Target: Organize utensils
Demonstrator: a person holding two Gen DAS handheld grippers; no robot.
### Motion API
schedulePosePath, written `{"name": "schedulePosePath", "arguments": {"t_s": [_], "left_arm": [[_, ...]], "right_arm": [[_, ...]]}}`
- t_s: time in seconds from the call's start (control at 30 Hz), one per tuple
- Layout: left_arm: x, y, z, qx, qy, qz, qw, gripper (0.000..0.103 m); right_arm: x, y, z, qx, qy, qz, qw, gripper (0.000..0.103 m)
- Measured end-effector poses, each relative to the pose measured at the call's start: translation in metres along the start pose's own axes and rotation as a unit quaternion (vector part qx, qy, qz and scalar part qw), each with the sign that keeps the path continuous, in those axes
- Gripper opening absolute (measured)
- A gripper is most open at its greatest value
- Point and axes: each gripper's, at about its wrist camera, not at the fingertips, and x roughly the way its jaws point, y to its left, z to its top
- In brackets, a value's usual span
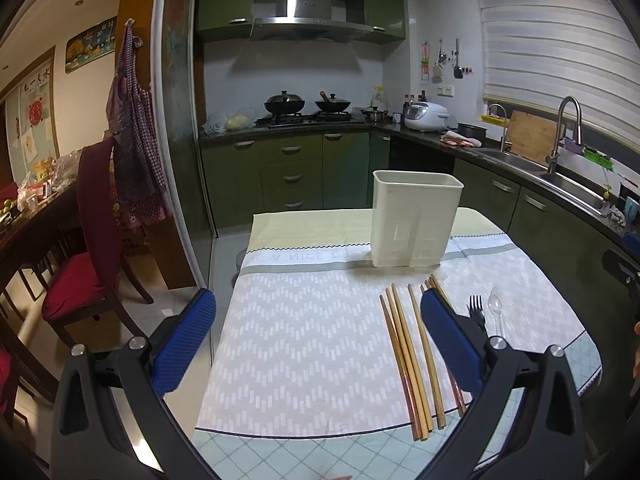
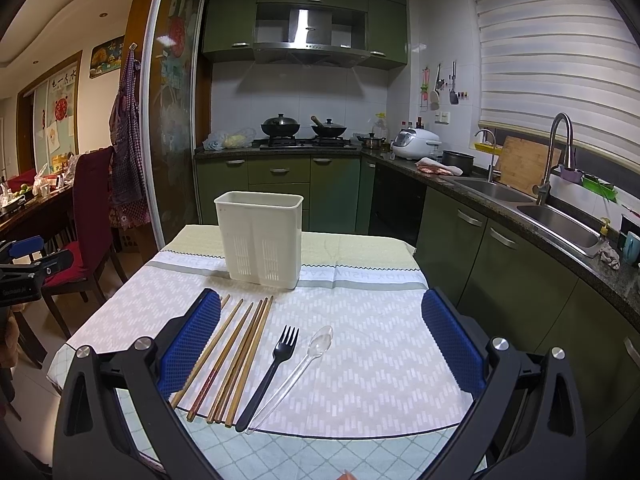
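Note:
A cream utensil holder (image 2: 260,238) with two compartments stands upright on the table; it also shows in the left wrist view (image 1: 414,218). In front of it lie several wooden chopsticks (image 2: 236,356), a black plastic fork (image 2: 274,372) and a clear plastic spoon (image 2: 304,364). In the left wrist view the chopsticks (image 1: 408,356), fork (image 1: 477,312) and spoon (image 1: 497,310) lie at the right. My left gripper (image 1: 318,340) is open and empty above the cloth, left of the chopsticks. My right gripper (image 2: 320,344) is open and empty, with the fork and spoon between its fingers.
A white patterned cloth (image 2: 360,360) covers the table. A red-cushioned chair (image 1: 86,256) stands at the left. Green kitchen cabinets and a counter with a sink (image 2: 560,220) run along the right and back.

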Motion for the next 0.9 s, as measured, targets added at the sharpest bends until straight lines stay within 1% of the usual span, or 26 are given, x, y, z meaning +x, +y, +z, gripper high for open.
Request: {"name": "schedulePosePath", "arguments": {"t_s": [0.27, 0.9], "left_arm": [[0.0005, -0.0014, 0.0007, -0.002, 0.005, -0.016, 0.9999, 0.098], [0.0053, -0.0021, -0.0025, -0.002, 0.011, -0.020, 0.9997, 0.098]], "right_arm": [[0.0028, -0.0009, 0.0013, 0.001, -0.001, -0.001, 1.000, 0.099], [0.0014, -0.0046, 0.0008, 0.003, 0.002, 0.000, 1.000, 0.099]]}}
